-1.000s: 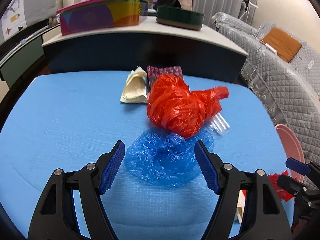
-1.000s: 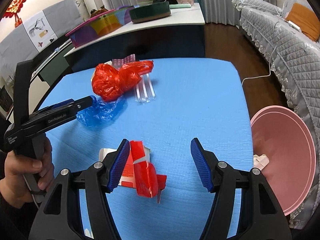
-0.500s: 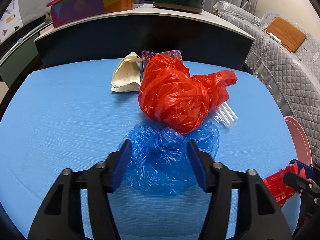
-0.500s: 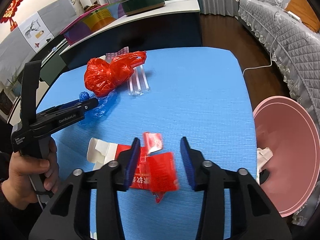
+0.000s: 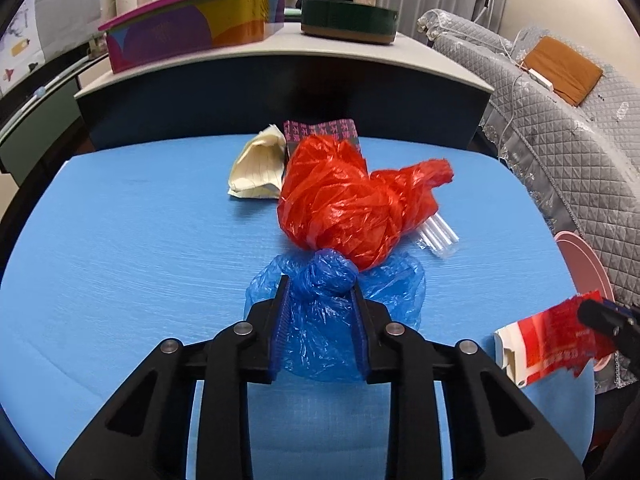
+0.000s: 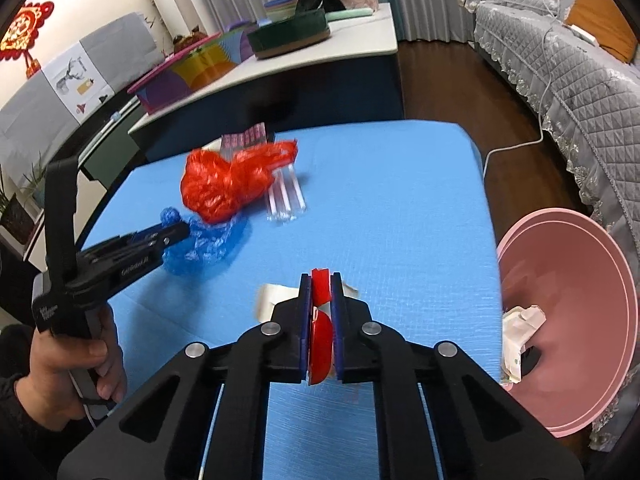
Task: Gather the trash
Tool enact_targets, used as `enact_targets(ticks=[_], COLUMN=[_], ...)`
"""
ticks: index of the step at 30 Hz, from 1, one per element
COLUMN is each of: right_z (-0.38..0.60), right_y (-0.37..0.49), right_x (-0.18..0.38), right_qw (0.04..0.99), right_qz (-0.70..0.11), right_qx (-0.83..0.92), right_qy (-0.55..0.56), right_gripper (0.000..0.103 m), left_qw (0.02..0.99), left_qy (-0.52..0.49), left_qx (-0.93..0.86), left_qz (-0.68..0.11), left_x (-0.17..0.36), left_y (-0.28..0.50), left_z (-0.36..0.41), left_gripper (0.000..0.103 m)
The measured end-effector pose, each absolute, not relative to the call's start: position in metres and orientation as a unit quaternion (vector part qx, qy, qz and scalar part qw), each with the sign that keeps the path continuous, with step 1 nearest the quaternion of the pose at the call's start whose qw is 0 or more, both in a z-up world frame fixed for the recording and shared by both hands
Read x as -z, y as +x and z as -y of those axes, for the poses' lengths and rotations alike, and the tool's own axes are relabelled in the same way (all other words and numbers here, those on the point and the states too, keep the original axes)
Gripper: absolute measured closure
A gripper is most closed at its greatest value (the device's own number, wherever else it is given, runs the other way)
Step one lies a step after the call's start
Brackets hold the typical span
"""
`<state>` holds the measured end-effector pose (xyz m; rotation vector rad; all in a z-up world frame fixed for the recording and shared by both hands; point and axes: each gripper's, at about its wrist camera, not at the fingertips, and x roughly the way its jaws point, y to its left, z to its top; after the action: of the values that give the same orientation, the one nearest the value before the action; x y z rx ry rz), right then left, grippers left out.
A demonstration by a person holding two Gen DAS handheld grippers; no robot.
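On the blue table (image 5: 120,248) lies a crumpled blue plastic bag (image 5: 396,292). My left gripper (image 5: 319,284) is closing on it, and its pads press the bag's knotted top from both sides. A red plastic bag (image 5: 344,208) sits just behind, touching the blue one. In the right wrist view my right gripper (image 6: 320,280) is closing too, with a red and white wrapper (image 6: 320,340) pinched upright between its pads. That wrapper (image 5: 552,336) also shows at the lower right of the left wrist view. A hand (image 6: 72,364) holds the left gripper (image 6: 180,232).
Clear plastic tubes (image 5: 438,236) lie right of the red bag. Cream paper (image 5: 260,168) and a patterned packet (image 5: 320,130) sit at the table's far edge. A pink basin (image 6: 572,320) holding crumpled paper (image 6: 520,332) stands off the table's right side. A counter and a sofa lie beyond.
Both grippers went from wide open to closed: the left around the blue bag's knot, the right around the red wrapper, which now stands pinched upright.
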<state>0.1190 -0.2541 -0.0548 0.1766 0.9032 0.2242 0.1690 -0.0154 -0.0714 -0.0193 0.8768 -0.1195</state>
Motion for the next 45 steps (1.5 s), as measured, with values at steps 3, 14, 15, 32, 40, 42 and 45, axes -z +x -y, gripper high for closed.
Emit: enact_targets(ticks=[3,14,15,32,40,42,45], right_z=[0.257,0.261,0.261,0.276,0.290,0.295,0.303], right_y=[0.118,0.105,0.104,0.078,0.069,0.067,0.066], right_x=[0.048,0.023,0.021,-0.015,-0.023,-0.025,-0.026], right_qw=[0.893,0.905,0.906,0.926,0.931,0.932,0.934], right_qz=[-0.428,-0.402,-0.401,-0.355,-0.341,-0.338,-0.335], right_qx=[-0.105,-0.099,-0.099,-0.079,-0.066,-0.063,-0.057], right_qy=[0.089,0.095,0.095,0.103,0.108,0.111,0.115], right_gripper=[0.095,0.095,0.095,0.095,0.095,0.095,0.095], left_qw=[0.906,0.919,0.920,0.938,0.938,0.938,0.938], left_qy=[-0.014,-0.018,-0.018,-0.019,-0.013,-0.012,-0.009], left_qx=[0.059,0.065,0.065,0.078,0.084,0.086,0.090], left_qz=[-0.419,-0.389,-0.385,-0.336,-0.336,-0.336,-0.335], left_x=[0.065,0.039,0.037,0.010,0.012,0.013,0.014], left_y=[0.163,0.134,0.132,0.084,0.076,0.075,0.072], left_z=[0.011,0.001,-0.001,-0.002,0.010,0.015,0.022], left_gripper=[0.076,0.077,0.077,0.077,0.077,0.077,0.077])
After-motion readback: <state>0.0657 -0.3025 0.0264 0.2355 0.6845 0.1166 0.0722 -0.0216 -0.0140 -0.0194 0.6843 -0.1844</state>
